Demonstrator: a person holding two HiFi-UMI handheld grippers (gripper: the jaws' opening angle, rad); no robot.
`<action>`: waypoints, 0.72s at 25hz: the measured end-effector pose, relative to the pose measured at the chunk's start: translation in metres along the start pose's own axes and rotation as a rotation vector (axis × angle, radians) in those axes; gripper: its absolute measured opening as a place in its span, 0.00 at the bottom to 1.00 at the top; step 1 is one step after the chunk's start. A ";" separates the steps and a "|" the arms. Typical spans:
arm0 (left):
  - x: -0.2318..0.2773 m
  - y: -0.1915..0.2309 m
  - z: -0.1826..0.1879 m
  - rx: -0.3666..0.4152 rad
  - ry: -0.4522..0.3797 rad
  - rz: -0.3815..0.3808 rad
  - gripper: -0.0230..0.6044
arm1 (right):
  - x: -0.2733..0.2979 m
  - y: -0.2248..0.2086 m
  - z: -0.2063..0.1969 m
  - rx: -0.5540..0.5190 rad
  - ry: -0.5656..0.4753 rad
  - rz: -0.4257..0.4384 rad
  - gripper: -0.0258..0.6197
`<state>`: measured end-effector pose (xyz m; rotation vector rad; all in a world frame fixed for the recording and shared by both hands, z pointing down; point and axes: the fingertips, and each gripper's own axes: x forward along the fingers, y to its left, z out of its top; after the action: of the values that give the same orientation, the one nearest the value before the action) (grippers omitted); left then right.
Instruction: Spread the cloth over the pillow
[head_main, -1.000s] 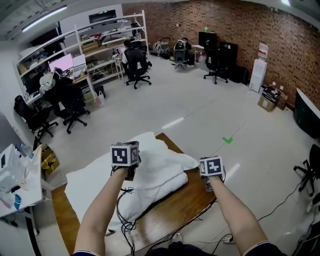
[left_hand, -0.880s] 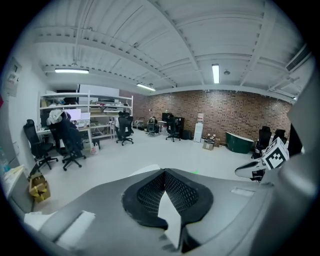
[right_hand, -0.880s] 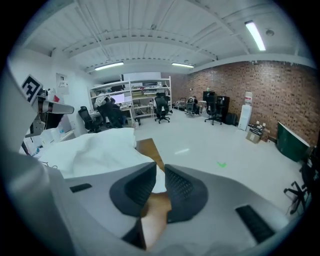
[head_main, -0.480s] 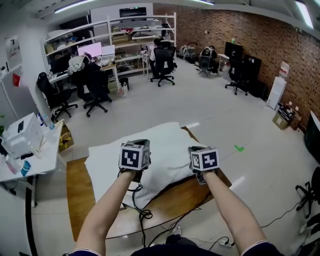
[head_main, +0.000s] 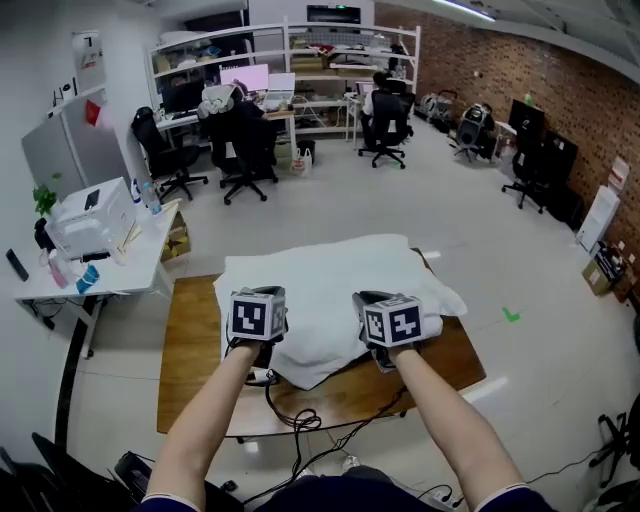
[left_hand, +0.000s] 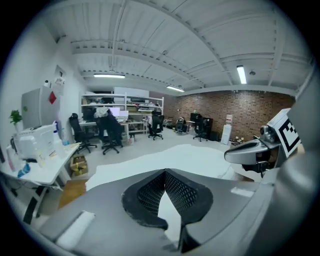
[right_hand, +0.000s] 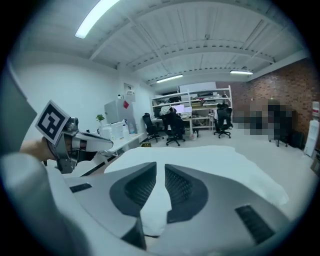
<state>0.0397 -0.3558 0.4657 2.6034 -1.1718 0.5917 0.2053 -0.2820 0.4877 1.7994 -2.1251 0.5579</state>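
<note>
**Head view: cloth covers the mound on the table, both grippers at its near edge**

Head view: the white cloth (head_main: 330, 285) lies spread across the middle of the wooden table (head_main: 190, 340), with its far-right corner reaching the table edge. The pillow is covered and reads only as a raised bulk under the fabric. Both forearms reach in from below, with the marker cubes side by side over the near hem. Dark cables (head_main: 290, 425) hang off the table's front edge.

Left gripper view: the left gripper (left_hand: 164, 174) has its jaw tips pressed together. White fabric fills the wedge-shaped gap just behind them, so the jaws pinch the cloth edge. The other gripper shows at the right of this view.

Right gripper view: the right gripper (right_hand: 159, 176) has its jaws a narrow slit apart, nipping a bunched fold of cloth that hangs below the pads. The rest of the cloth stretches away ahead, smooth and slightly domed.
</note>
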 end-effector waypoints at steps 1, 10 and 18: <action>-0.005 0.015 -0.007 -0.014 0.004 0.034 0.04 | 0.008 0.014 -0.002 -0.009 0.009 0.036 0.14; -0.034 0.098 -0.067 -0.189 0.061 0.270 0.04 | 0.052 0.102 -0.007 -0.093 0.061 0.296 0.13; -0.029 0.184 -0.119 -0.297 0.129 0.374 0.05 | 0.080 0.166 -0.016 -0.110 0.082 0.431 0.13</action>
<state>-0.1483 -0.4144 0.5659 2.0848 -1.5800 0.5902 0.0280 -0.3205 0.5221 1.2397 -2.4426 0.5868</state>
